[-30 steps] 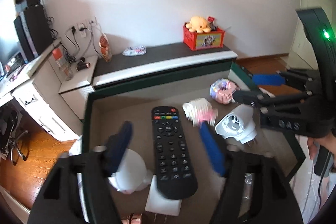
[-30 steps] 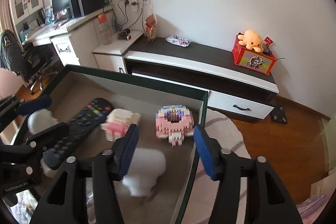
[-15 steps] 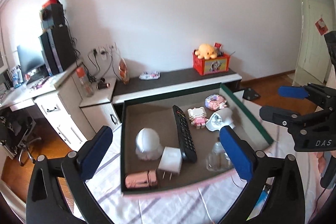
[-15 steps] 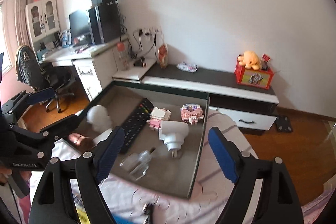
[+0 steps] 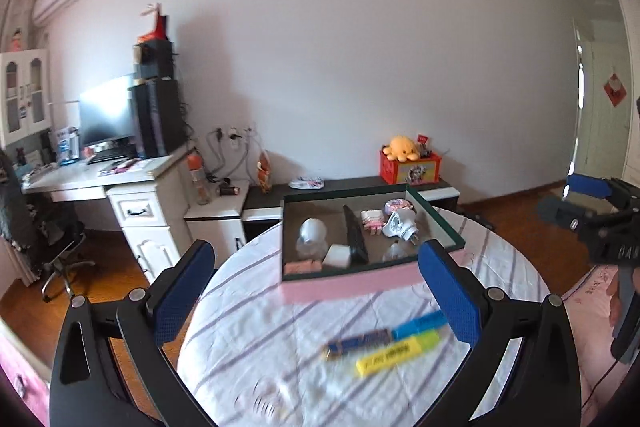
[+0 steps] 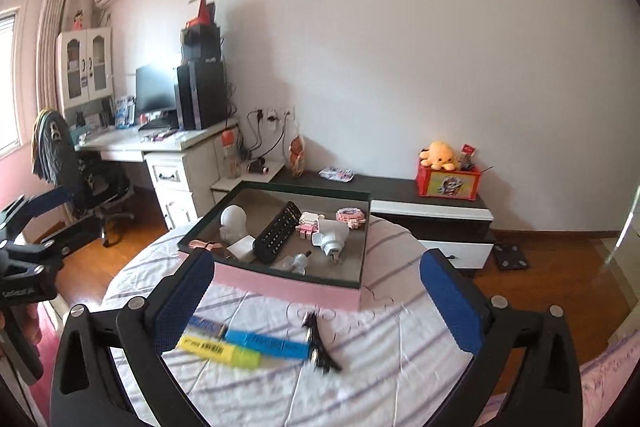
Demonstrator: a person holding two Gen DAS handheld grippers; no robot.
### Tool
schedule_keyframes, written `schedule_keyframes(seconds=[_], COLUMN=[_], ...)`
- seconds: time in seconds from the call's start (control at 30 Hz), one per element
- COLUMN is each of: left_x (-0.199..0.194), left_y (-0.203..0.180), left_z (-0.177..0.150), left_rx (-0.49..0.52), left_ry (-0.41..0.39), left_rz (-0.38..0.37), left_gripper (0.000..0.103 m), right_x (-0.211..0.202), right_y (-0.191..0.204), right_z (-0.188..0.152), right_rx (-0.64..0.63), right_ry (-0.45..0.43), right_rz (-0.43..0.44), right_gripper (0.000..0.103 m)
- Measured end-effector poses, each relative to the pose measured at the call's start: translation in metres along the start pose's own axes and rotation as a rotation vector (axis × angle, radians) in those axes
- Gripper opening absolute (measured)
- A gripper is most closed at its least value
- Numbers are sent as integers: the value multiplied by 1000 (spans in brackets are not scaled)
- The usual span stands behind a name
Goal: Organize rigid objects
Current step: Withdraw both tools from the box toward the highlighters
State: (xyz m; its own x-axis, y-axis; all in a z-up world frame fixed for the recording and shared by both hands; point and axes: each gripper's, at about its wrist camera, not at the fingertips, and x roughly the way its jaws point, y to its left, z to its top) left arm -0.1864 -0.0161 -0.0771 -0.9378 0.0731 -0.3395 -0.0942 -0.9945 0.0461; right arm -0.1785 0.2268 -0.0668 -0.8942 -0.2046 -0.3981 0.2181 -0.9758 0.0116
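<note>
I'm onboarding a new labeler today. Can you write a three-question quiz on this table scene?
1. True or false: the remote control lies inside the tray.
2. What lies nearest the yellow highlighter? A) blue highlighter B) white plug adapter C) pink block toy
3. Fill in: the right gripper holds ____.

Key: 1 true; 2 A; 3 nothing; its jaws are opening.

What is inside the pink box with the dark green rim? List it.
Inside the pink box: a black remote, white rounded figure, white adapter, white plug, two pink block toys, a pink item, a clear piece. Anything beneath them is hidden.
</note>
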Motion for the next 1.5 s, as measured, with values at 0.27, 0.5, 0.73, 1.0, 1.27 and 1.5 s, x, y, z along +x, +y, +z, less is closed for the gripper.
schedule_keyframes(seconds=[0.27,0.5,0.73,1.0,1.27,1.5], left_x=[-48,-46,-23,27,76,117], left_y=[24,14,2,-11,-44,-69], left_z=[-17,-21,-32,-56,-87,-108], left_rx=[-29,-10,26,63,87,151], left_ry=[-9,17,75,196,339,426], left_rz=[23,-22,-43,-73,-225,-268], left_gripper=[103,103,103,103,103,103], right_x=[-43,-49,-34,11,49,71], right_y=[-8,-13,-22,-33,-43,-55], right_z=[-24,-31,-42,-62,-84,-99], right_rx=[73,90,106,120,135,147], right_ry=[-11,4,42,138,223,286], right_rz=[-11,-28,-41,-37,-45,-47], right_gripper=[103,103,103,103,103,103])
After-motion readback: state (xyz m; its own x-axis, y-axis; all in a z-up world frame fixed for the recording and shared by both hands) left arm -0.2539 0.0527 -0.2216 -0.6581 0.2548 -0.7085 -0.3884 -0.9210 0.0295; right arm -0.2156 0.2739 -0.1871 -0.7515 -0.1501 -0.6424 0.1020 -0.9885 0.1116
